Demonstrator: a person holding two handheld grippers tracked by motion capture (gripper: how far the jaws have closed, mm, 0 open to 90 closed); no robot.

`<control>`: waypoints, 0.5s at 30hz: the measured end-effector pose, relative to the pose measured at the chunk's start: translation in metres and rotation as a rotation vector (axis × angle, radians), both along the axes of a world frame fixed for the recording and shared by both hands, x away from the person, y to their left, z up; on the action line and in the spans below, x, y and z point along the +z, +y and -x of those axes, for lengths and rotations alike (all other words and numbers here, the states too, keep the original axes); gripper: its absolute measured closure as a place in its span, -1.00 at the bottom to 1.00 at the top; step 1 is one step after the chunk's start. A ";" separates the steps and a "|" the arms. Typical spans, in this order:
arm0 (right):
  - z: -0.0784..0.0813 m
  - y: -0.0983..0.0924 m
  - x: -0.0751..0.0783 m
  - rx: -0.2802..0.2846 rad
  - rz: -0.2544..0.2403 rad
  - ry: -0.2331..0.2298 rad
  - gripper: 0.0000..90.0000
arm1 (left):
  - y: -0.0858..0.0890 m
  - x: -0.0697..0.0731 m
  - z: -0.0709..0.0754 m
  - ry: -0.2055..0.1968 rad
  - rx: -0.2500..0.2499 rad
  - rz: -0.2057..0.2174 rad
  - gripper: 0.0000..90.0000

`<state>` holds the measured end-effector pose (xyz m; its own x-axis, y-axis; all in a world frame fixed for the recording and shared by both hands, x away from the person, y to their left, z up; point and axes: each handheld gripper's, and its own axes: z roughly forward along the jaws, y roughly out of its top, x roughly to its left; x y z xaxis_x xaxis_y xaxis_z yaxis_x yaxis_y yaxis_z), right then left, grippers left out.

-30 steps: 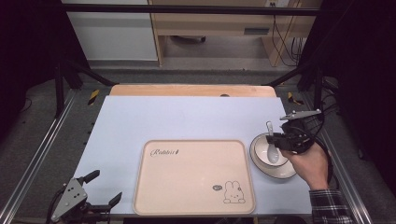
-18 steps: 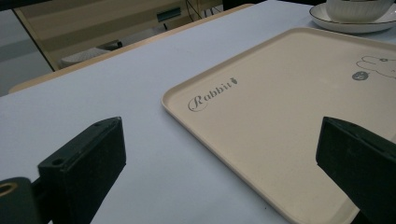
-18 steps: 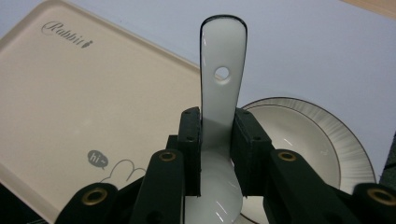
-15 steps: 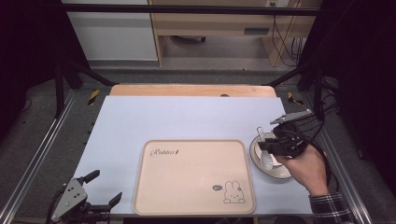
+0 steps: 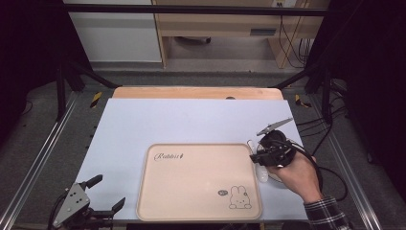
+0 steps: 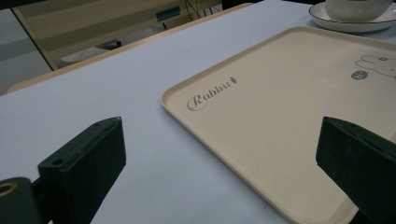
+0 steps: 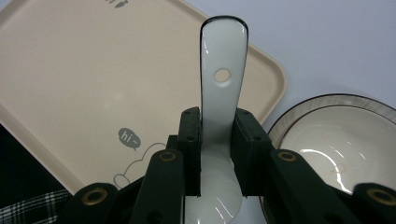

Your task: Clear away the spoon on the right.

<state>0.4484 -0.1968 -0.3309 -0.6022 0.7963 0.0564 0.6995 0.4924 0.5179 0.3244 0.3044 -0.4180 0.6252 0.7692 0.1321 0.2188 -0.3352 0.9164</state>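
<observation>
While the left gripper (image 5: 103,194) sits parked at the near left corner of the table (image 5: 143,124) with its jaws spread wide and nothing between them, the right hand (image 5: 297,175) is where stuff is happening. It comes in from the bottom right, a plaid sleeve (image 5: 325,215) at the wrist, with the right gripper (image 5: 256,155) pointing left at the tray's right edge.

That gripper is clamped on a white spoon (image 7: 223,93). From the right gripper view, both pads squeeze the handle near where it widens into the scoop; the handle sticks out past the jaws, its holed tip over the tray's corner. From the high view, the spoon hangs just off the tray's right edge.

Containers:
- tray (image 5: 191,191): beige, "Rabbit" lettering and a bunny drawing, sits in the near middle of the table, nothing on it.
- bowl (image 7: 345,140): white with a dark rim, just beside the tray's right side, mostly under the hand in the high view. What I can see of the inside looks empty. In the left gripper view it seems to sit on a saucer (image 6: 355,21).
</observation>
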 end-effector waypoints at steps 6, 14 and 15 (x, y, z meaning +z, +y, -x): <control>-0.002 0.014 -0.009 0.037 0.032 0.030 0.66 | 0.000 0.000 0.000 0.000 0.000 0.001 -0.97; -0.006 0.028 -0.027 0.060 0.071 0.078 0.66 | 0.000 0.000 0.000 0.003 -0.006 -0.004 -0.97; -0.007 0.030 -0.029 0.062 0.080 0.084 0.66 | 0.000 0.000 0.000 0.003 -0.005 -0.003 -0.97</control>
